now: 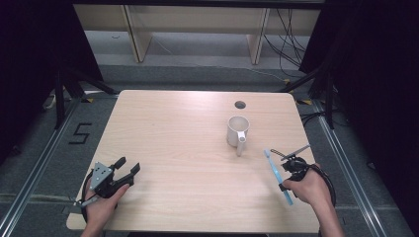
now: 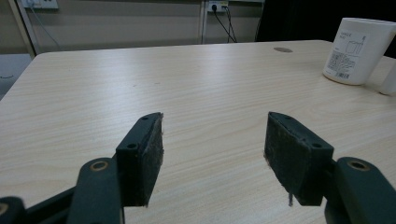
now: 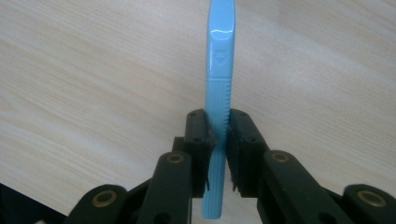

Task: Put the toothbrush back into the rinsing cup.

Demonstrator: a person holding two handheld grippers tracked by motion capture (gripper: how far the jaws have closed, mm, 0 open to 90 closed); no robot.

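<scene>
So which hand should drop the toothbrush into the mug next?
Right. The right gripper is already clamped on the blue toothbrush, and the white mug stands just ahead of it. The left gripper is open with nothing between its jaws, farther from the mug.

Both forearms come in bare at the bottom of the high view. The left gripper [image 1: 127,169] is black, topped by a grey three-cornered plate with small holes. Its jaws carry dark fuzzy pads and brass-ringed pivots. The right gripper [image 3: 218,135] matches: black links, brass rivets, black cable looping at lower right.
</scene>
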